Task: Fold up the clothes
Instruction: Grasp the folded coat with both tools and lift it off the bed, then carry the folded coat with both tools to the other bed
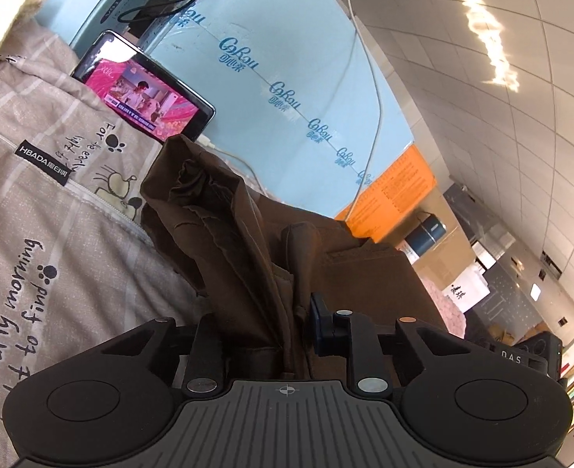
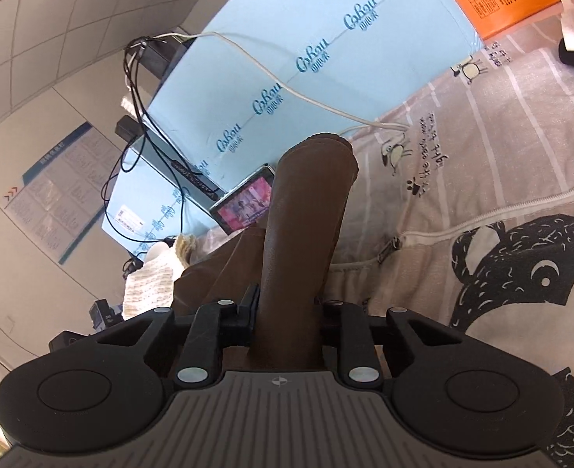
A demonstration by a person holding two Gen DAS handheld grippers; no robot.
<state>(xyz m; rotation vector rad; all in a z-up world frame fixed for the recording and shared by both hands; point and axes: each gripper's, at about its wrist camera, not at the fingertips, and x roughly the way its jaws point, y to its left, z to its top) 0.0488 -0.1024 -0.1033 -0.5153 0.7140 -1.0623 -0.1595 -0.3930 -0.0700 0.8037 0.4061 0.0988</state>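
Note:
A dark brown garment [image 1: 224,234] lies bunched on a grey printed bed cover [image 1: 53,202]. In the left wrist view a thick fold of it rises between the fingers of my left gripper [image 1: 263,319], which is shut on the cloth; the left finger is hidden by fabric and only the right finger [image 1: 322,316] shows. The right wrist view shows another fold of the brown garment [image 2: 306,214] standing up like a rounded tube. My right gripper [image 2: 287,308] is shut on its base, and the rest of the cloth trails off to the left.
A phone [image 1: 142,93] [image 2: 248,199] playing a video leans against a light blue foam board [image 1: 287,78] [image 2: 326,39] behind the cover. A white cable [image 2: 287,89] runs across the board. An orange box [image 1: 396,191] stands at its end. A cream knitted item [image 2: 150,277] lies left.

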